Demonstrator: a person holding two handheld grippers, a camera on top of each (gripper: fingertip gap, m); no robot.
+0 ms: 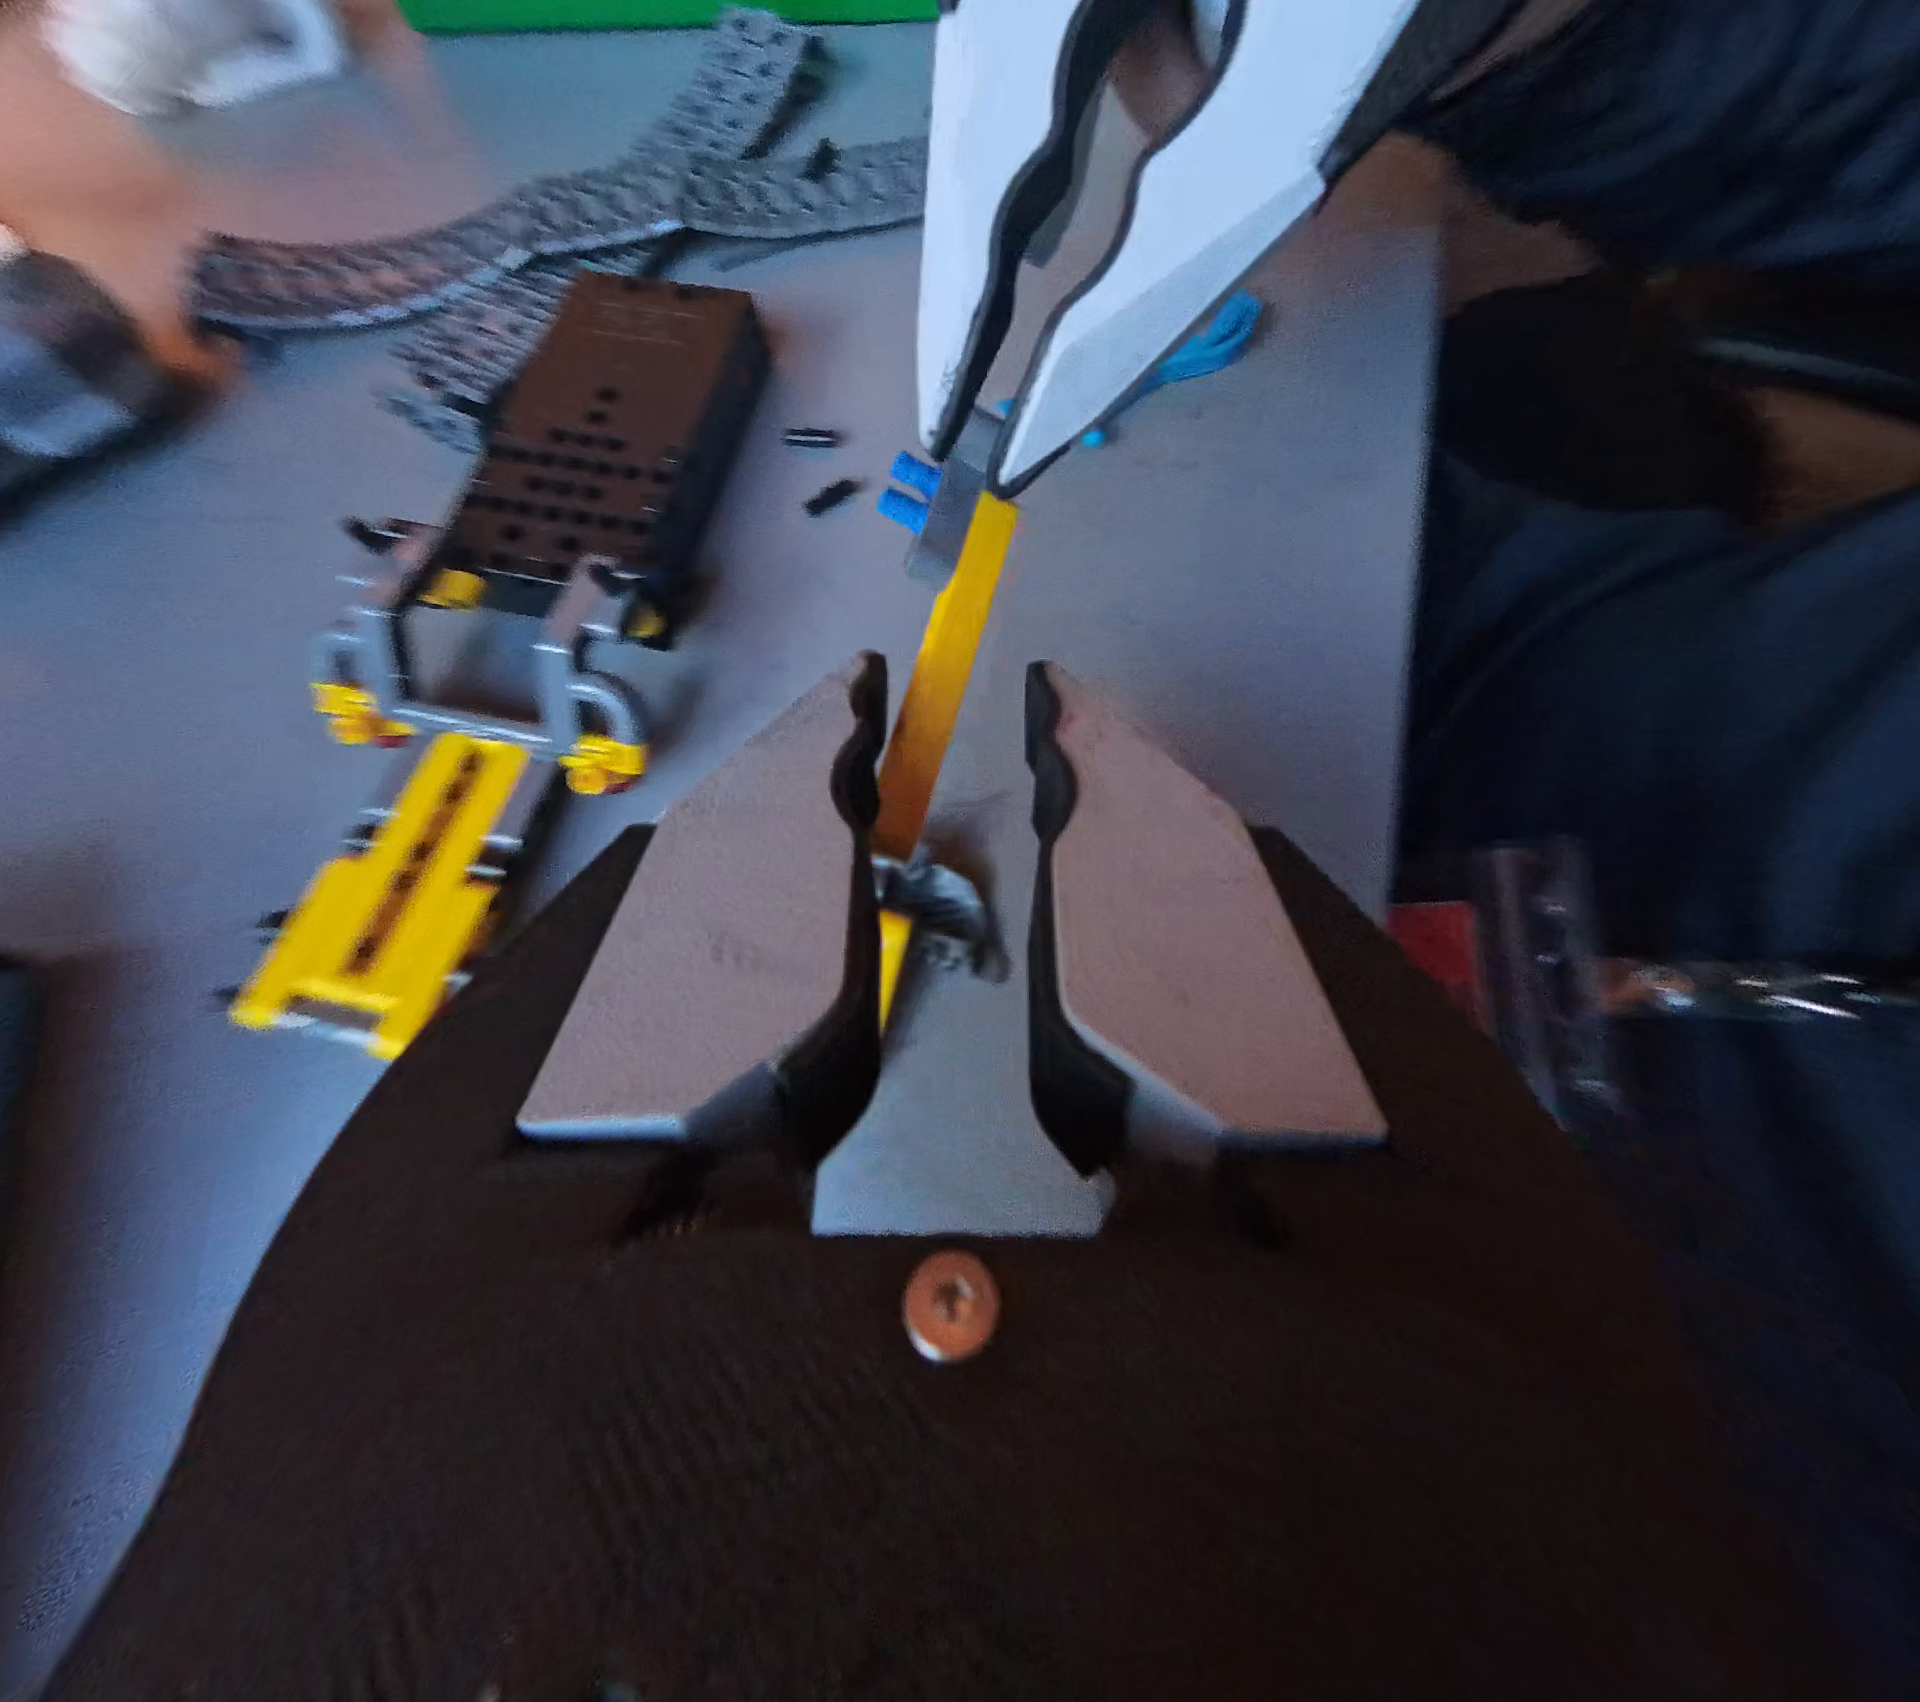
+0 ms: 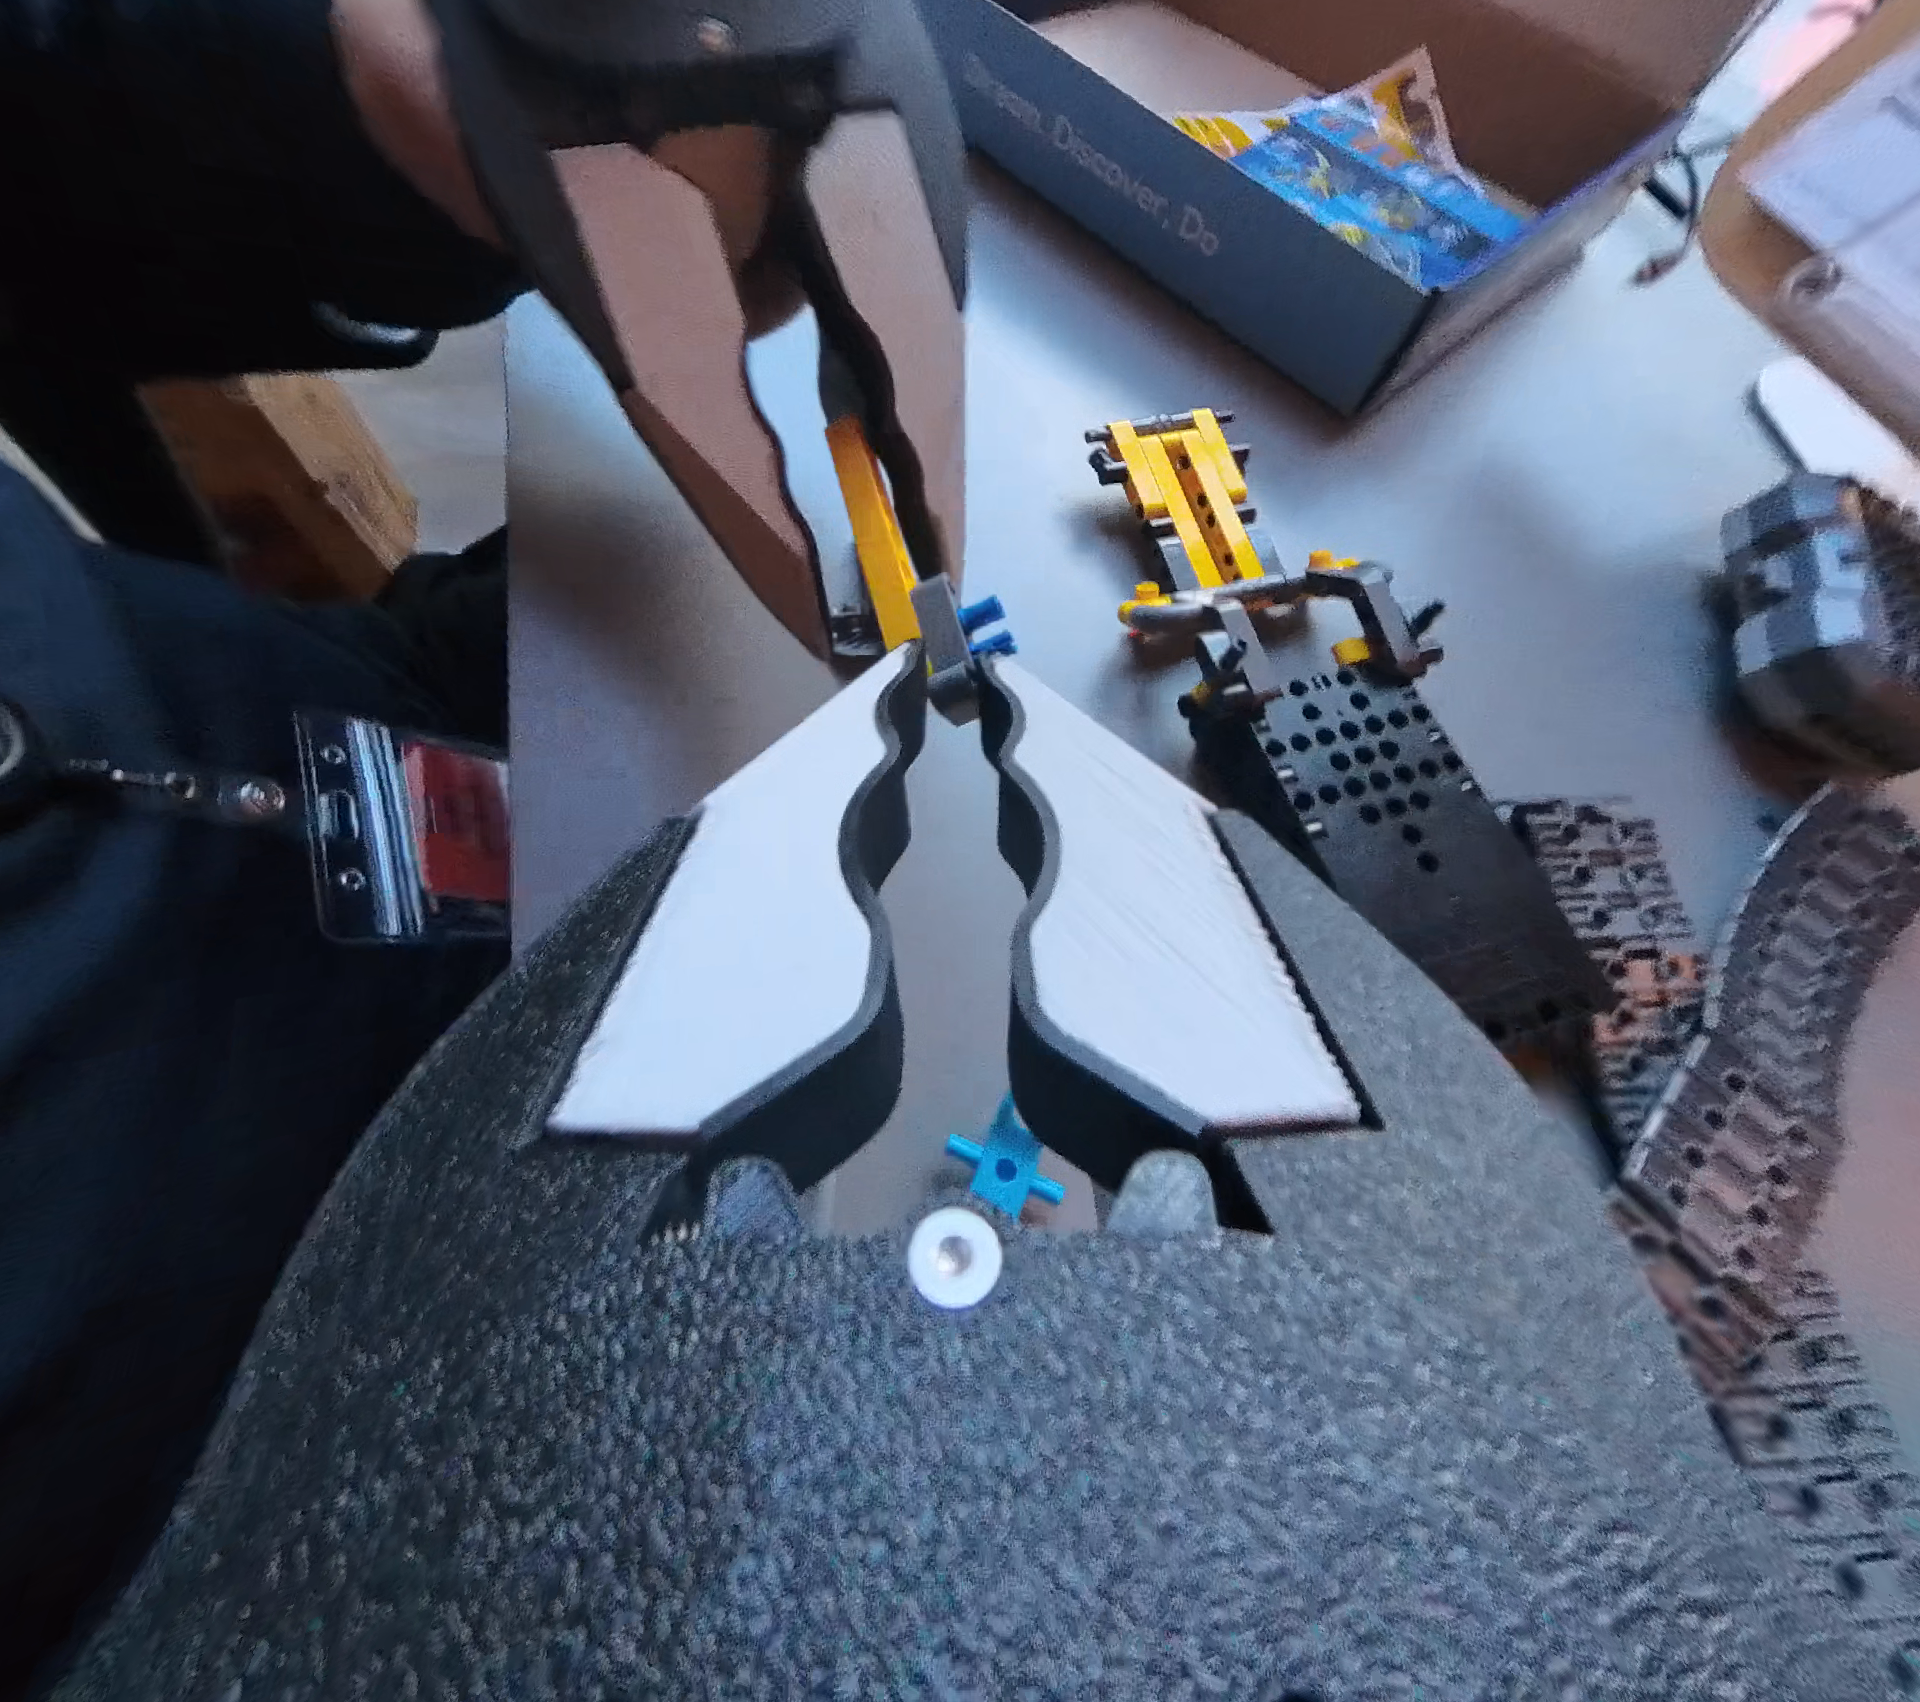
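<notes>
Two grippers share one long, stiff yellow plastic beam [image 1: 956, 613] above the grey tabletop's [image 1: 1247, 613] near edge. Our left gripper [image 1: 951, 696] stands apart, loosely around one end; our right gripper [image 2: 951, 681] pinches the small grey connector [image 2: 940, 624] with blue pins [image 2: 987, 626]. We judge it light, slippery.

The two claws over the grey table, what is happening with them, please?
A person works two hand-held claws on one long yellow toy-brick beam. The right claw, white-fingered, is shut on the small grey connector block with blue pins at one end. The left claw, brown-fingered, is open around the beam's other end. A black perforated plate assembly lies alongside on the grey table.
</notes>
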